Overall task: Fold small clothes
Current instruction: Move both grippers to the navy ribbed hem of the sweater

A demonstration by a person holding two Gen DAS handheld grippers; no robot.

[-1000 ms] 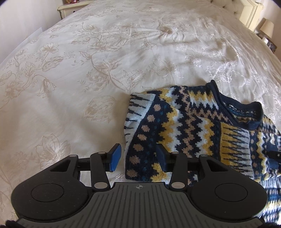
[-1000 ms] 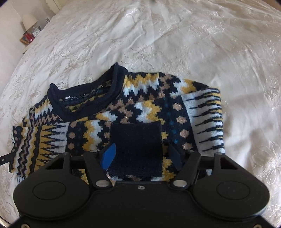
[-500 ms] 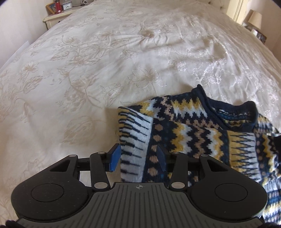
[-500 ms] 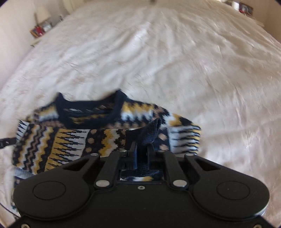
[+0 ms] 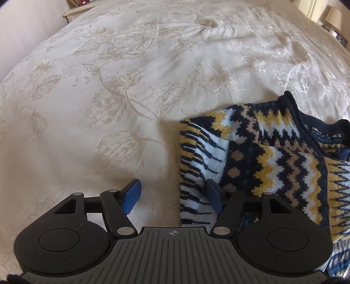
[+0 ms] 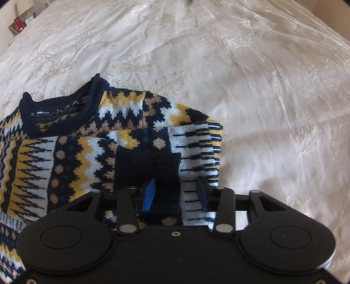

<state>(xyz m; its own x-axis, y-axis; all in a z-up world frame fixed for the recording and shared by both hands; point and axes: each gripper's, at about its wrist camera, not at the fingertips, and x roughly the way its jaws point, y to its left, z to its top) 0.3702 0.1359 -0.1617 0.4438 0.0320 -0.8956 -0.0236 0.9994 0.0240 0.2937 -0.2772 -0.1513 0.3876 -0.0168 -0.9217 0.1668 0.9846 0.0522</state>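
The patterned knit sweater (image 6: 105,142) lies on the bed's cream floral bedspread (image 6: 251,76), partly folded. Its colours are navy, yellow, white and tan in zigzag and dot bands. The navy ribbed neckline (image 6: 59,109) sits at the far edge of the garment in the right wrist view, with a small label visible inside it. One sleeve is folded across the body, and its plain navy cuff (image 6: 148,166) rests on top of the patterned front.

The right tongs (image 6: 176,193) are spread apart and hold nothing. Their blue-padded finger lies over the navy cuff, while the other finger lies over the white striped band of the sweater's side edge.

The left tongs (image 5: 172,196) are likewise spread apart and empty. They straddle the folded side edge of the sweater (image 5: 251,163): one finger stands over bare bedspread (image 5: 109,98), the other over the striped knit. Whether either finger touches the fabric cannot be told.

A bedside cabinet (image 5: 76,11) shows at the upper left of the left wrist view, and a lamp (image 5: 334,15) at the upper right.
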